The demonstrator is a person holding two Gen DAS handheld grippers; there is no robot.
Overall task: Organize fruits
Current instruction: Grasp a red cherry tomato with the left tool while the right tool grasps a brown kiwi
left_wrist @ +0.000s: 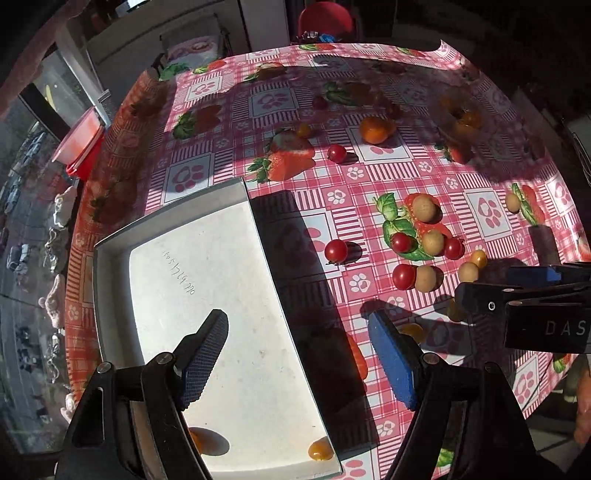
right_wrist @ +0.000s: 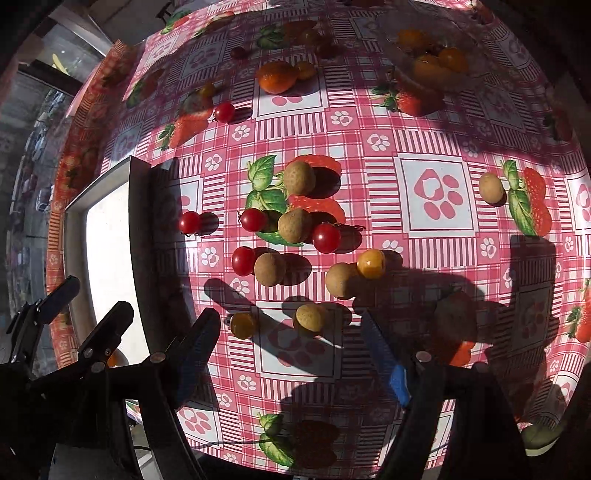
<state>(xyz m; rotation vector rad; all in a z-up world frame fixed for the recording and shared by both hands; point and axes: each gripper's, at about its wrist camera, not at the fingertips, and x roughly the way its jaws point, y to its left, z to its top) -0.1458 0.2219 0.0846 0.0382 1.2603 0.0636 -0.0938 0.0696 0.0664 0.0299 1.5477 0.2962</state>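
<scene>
Red cherry tomatoes (right_wrist: 326,237), tan longans (right_wrist: 294,225) and yellow cherry tomatoes (right_wrist: 371,263) lie scattered on the pink checked tablecloth. A white tray (left_wrist: 177,229) holds two yellow fruits (left_wrist: 320,449) near its front edge. My left gripper (left_wrist: 299,354) is open and empty, straddling the tray's right wall. My right gripper (right_wrist: 291,350) is open and empty above the cloth, just short of a longan (right_wrist: 312,316) and a yellow tomato (right_wrist: 243,325). Each gripper shows in the other's view: the right gripper (left_wrist: 491,284), the left gripper (right_wrist: 88,310).
An orange tangerine (right_wrist: 275,76) sits further back. A clear bowl (right_wrist: 436,62) with orange fruit stands in shadow at the back right. A red stool (left_wrist: 325,18) is beyond the table. The table edge (right_wrist: 59,229) runs just left of the tray.
</scene>
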